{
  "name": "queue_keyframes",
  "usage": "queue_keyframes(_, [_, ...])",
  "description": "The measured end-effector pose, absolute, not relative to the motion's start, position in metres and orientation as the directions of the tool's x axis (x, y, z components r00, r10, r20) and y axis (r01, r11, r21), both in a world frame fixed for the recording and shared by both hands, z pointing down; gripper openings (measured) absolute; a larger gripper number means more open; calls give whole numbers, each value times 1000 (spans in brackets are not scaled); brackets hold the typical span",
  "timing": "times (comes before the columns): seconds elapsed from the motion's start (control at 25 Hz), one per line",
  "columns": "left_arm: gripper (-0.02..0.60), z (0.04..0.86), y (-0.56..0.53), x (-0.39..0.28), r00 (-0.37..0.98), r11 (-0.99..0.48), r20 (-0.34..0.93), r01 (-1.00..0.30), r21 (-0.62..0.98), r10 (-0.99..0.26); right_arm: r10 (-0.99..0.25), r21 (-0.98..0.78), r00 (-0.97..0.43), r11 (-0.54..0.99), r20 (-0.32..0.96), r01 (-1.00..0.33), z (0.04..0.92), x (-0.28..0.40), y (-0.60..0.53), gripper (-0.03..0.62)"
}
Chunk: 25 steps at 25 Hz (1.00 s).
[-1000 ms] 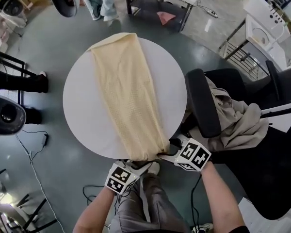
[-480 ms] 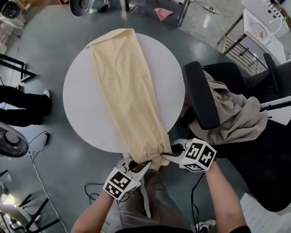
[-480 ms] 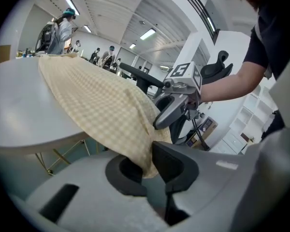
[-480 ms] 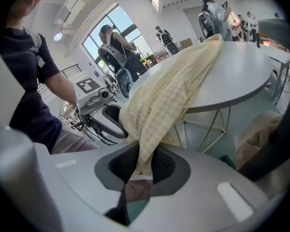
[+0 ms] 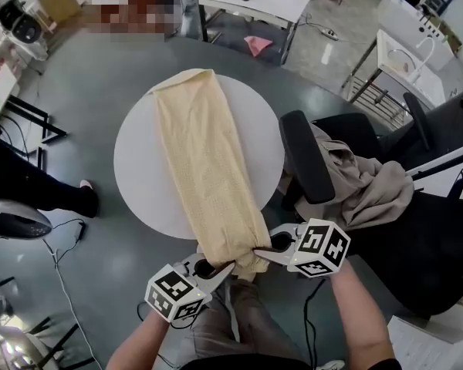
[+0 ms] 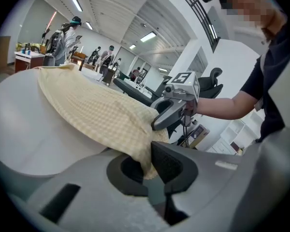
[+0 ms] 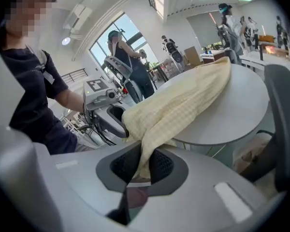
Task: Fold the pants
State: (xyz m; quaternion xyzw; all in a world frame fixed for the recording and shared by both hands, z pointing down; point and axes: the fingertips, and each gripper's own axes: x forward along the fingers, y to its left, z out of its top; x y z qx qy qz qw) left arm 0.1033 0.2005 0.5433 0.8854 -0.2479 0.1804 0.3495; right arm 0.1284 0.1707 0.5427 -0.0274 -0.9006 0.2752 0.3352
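A round white table (image 5: 143, 168) stands on open grey floor (image 5: 100, 83), a chair (image 5: 302, 168) crowding its right edge; left tool (image 5: 225, 266) and right tool (image 5: 261, 253), jaws just closing, clamp the pants (image 5: 208, 160).

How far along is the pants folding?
Barely begun. The yellow pants lie in one long strip across the round white table. The left tool and right tool have just closed on its near end's corners, beyond the table edge. No crosswise fold shows yet; all are left.
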Motion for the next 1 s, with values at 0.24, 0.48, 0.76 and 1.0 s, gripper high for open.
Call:
queue_keyframes(0.24, [19, 495, 211, 96, 814, -632, 480, -567, 529, -328, 219, -440, -764, 893, 606, -94, 495, 118, 183, 23])
queue_keyframes(0.48, [18, 440, 242, 97, 856, -659, 437, -501, 562, -278, 262, -450, -770, 892, 581, -35, 445, 119, 213, 21])
queue_keyframes(0.76, [18, 399, 295, 104, 888, -720, 439, -394, 572, -137, 352, -461, -692, 887, 630, 32, 412, 121, 269, 22])
queue_keyframes(1.0, [18, 362, 313, 106, 926, -705, 358, -334, 626, -121, 405, -487, -707, 868, 579, 99, 377, 124, 289, 23])
